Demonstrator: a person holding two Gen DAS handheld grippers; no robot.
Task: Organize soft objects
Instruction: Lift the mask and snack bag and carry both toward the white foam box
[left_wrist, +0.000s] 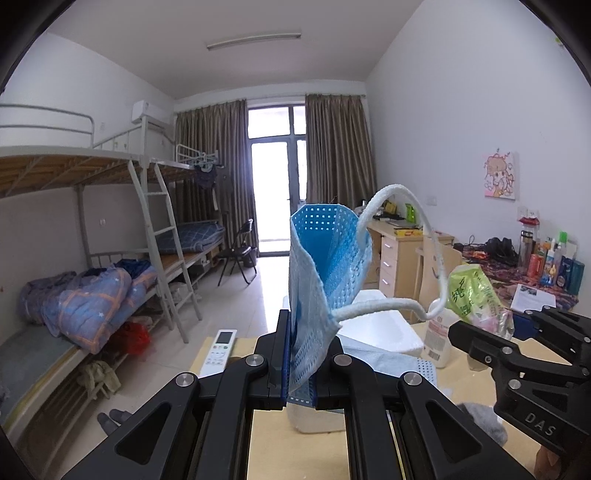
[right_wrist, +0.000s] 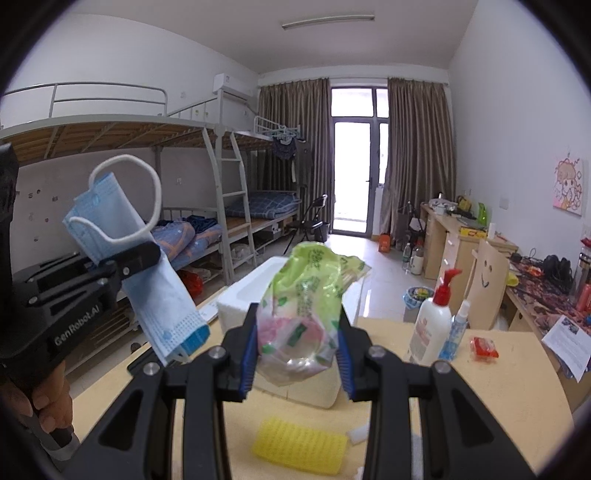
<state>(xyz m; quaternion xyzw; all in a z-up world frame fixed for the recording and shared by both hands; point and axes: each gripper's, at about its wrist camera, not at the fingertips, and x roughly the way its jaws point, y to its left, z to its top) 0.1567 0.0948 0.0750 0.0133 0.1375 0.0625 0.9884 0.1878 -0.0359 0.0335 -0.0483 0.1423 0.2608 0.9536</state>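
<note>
Fingers (left_wrist: 275, 354) pinching folded blue face mask (left_wrist: 325, 273), white ear loops dangling

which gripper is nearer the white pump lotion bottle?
Right. The right gripper, shut on the green tissue pack, hangs just left of the lotion bottle. The left gripper, holding the blue mask, sits farther left.

Both grippers raised, jaws closed.
Left gripper (left_wrist: 300, 369) pinches tightly; right gripper (right_wrist: 297, 354) clamps wider, held alongside.

Lotion pump bottle (right_wrist: 431, 332) beside small blue spray bottle (right_wrist: 453, 332) on table (right_wrist: 498, 387); remote control (left_wrist: 220, 352) near its edge.
</note>
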